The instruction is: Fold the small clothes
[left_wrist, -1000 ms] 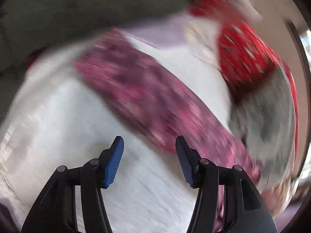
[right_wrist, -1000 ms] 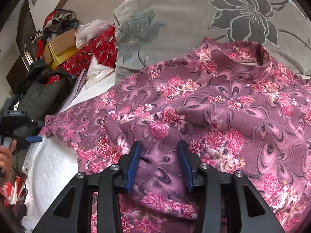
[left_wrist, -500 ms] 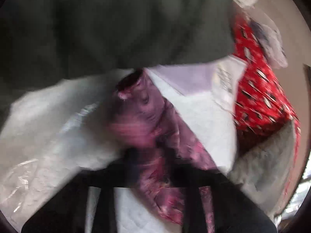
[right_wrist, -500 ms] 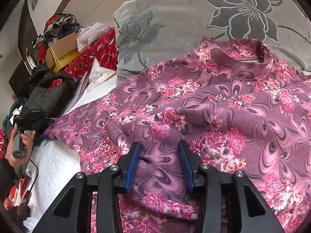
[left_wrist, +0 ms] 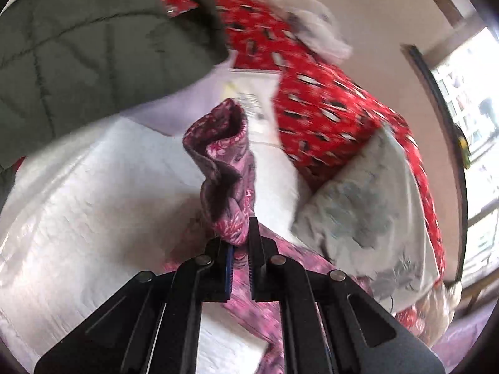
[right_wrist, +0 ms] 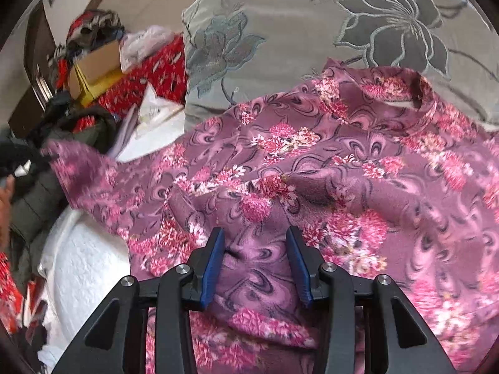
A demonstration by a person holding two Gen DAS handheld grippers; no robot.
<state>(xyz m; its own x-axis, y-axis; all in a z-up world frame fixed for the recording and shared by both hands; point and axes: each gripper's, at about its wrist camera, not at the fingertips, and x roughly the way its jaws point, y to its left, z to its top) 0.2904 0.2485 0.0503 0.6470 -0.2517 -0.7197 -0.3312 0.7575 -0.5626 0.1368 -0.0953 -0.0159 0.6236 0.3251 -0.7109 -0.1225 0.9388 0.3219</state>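
A purple top with pink flowers lies spread on the white quilted bed cover, its collar toward the grey pillow. In the left wrist view my left gripper is shut on the end of the top's sleeve, and the cuff stands up above the fingers, lifted off the bed. In the right wrist view that sleeve stretches out to the left, blurred. My right gripper rests on the body of the top with a bunched ridge of fabric pinched between its blue pads.
A grey pillow with embroidered flowers lies behind the top. A red patterned cover, a dark green quilted jacket, papers and a cardboard box crowd the left side. A hand shows at the left edge.
My left gripper stood open above the bed; it has shut on the sleeve end and lifted it up. The right gripper has stayed put on the top.
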